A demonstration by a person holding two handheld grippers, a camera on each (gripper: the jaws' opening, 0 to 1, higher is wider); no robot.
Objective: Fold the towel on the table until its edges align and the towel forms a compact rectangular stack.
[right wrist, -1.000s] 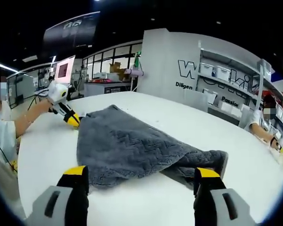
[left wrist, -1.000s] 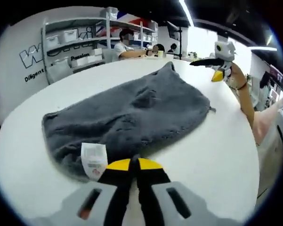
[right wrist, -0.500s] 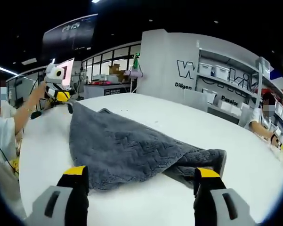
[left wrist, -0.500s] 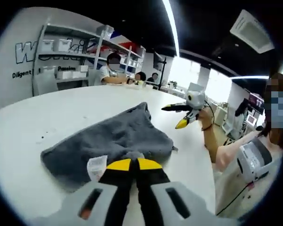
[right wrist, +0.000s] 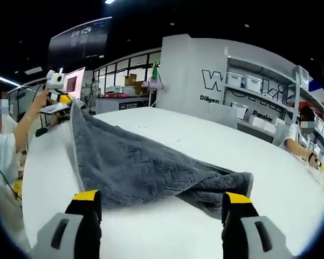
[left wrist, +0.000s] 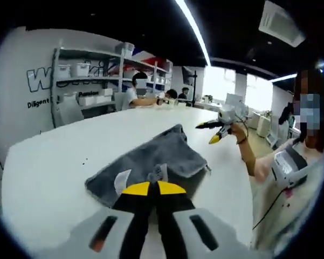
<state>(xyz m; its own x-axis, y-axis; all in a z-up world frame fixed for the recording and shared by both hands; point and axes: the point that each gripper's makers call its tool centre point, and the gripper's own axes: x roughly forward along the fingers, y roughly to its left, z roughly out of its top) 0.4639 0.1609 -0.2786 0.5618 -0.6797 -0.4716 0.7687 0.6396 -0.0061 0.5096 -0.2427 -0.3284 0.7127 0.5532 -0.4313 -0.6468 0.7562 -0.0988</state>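
Where the left gripper view looks along its own jaws, the left gripper [left wrist: 153, 188] shows yellow tips pressed together on a corner of the grey towel [left wrist: 151, 164], with a white care label [left wrist: 121, 181] hanging just beside them. Same view: the right gripper [left wrist: 214, 132] in a person's hand [left wrist: 238, 129], above the far edge of the white table [left wrist: 54, 172], well apart from the towel.

Right gripper view: own jaws spread wide, one yellow tip at each lower side, nothing between them. The left gripper [right wrist: 59, 94] appears at far left, raised in a person's hand [right wrist: 42, 100], holding the towel's lifted corner [right wrist: 74, 105].

Towel: long axis runs from that raised corner down to a bunched, doubled end [right wrist: 232, 186] resting on the table [right wrist: 167, 232] near the right-hand jaw. The lifted end hangs as a sloping sheet; the rest lies on the tabletop.

Containers: white bins [left wrist: 78, 70] on a shelving rack [left wrist: 89, 81] against the wall; contents cannot be told. The right gripper view shows similar bins [right wrist: 247, 82] on shelves.

Other: people seated at the table's far side [left wrist: 140, 94].
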